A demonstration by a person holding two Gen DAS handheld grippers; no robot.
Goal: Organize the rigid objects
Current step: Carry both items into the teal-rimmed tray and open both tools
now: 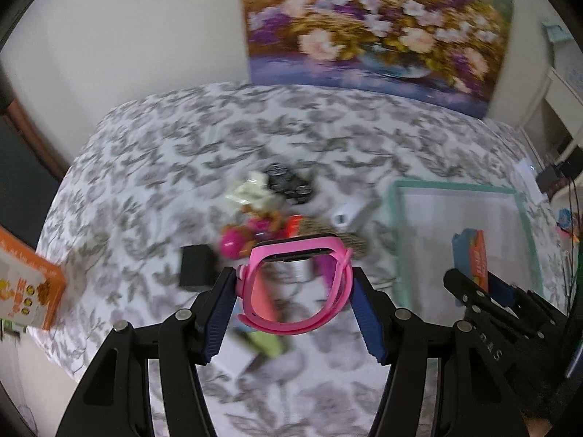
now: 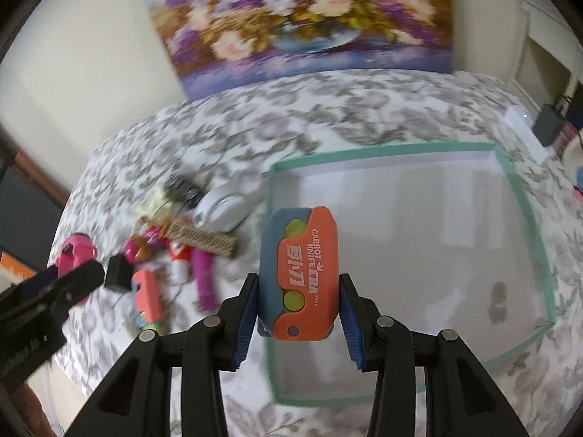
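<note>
My left gripper (image 1: pixel 293 284) is shut on a pink watch (image 1: pixel 297 284) and holds it above the patterned table, left of the green-rimmed clear tray (image 1: pixel 397 240). My right gripper (image 2: pixel 297 287) is shut on an orange and blue carrot knife toy (image 2: pixel 298 273), held over the left edge of the tray (image 2: pixel 524 225). The right gripper also shows in the left wrist view (image 1: pixel 484 284), over the tray. The left gripper with the watch (image 2: pixel 76 251) shows at the left of the right wrist view.
A pile of small things lies left of the tray: a white mouse (image 2: pixel 222 207), a black toy car (image 1: pixel 288 182), a black box (image 1: pixel 196 266), a pink toy (image 1: pixel 237 240), a woven strip (image 2: pixel 204 242). An orange box (image 1: pixel 29 284) stands at the left edge. A flower painting (image 1: pixel 379 25) leans behind.
</note>
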